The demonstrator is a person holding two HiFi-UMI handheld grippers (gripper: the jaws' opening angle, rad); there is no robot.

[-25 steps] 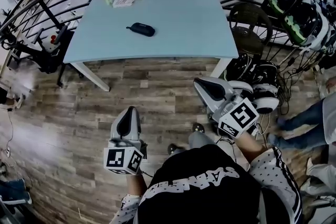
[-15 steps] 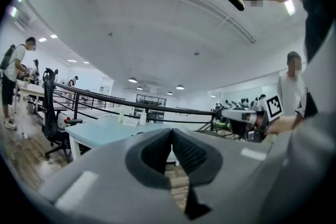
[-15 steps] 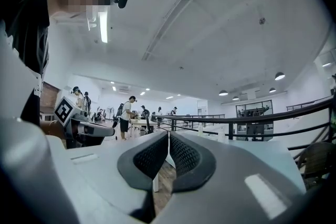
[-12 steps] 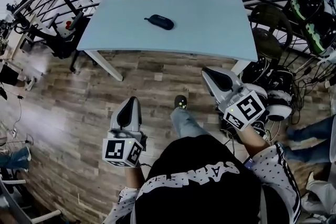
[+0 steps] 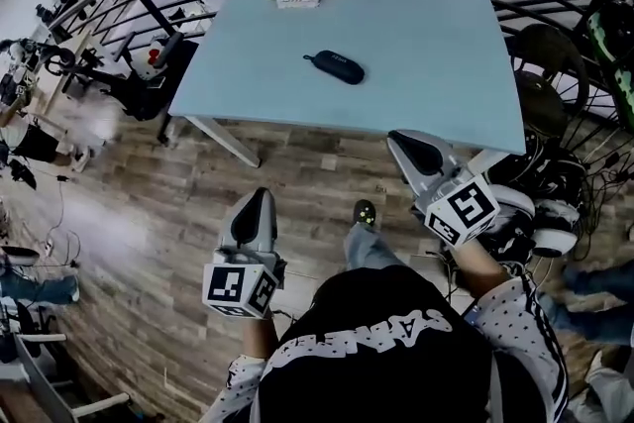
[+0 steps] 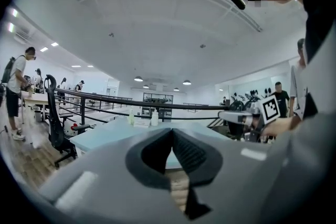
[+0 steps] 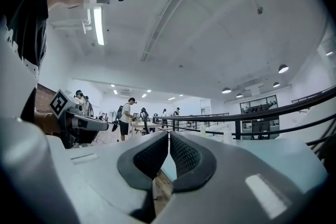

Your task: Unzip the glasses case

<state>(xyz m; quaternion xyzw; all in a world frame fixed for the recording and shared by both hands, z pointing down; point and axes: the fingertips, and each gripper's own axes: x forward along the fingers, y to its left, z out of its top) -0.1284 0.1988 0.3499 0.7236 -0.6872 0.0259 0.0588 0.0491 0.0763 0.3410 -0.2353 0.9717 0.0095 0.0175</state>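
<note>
white lettering on the shirt [image 5: 376, 373] is unreadable.

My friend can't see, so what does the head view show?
A dark glasses case lies on a light blue table, seen from above. Nearer, over a wooden floor, a person holds the left gripper and right gripper, both shut and short of the case.

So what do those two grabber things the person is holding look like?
The left gripper and the right gripper are light grey wedges, and their jaws have black ribbed pads inside. Each one has a white cube with black square markers at the back: the left cube and the right cube. The person's right sleeve is white with small dark dots.
</note>
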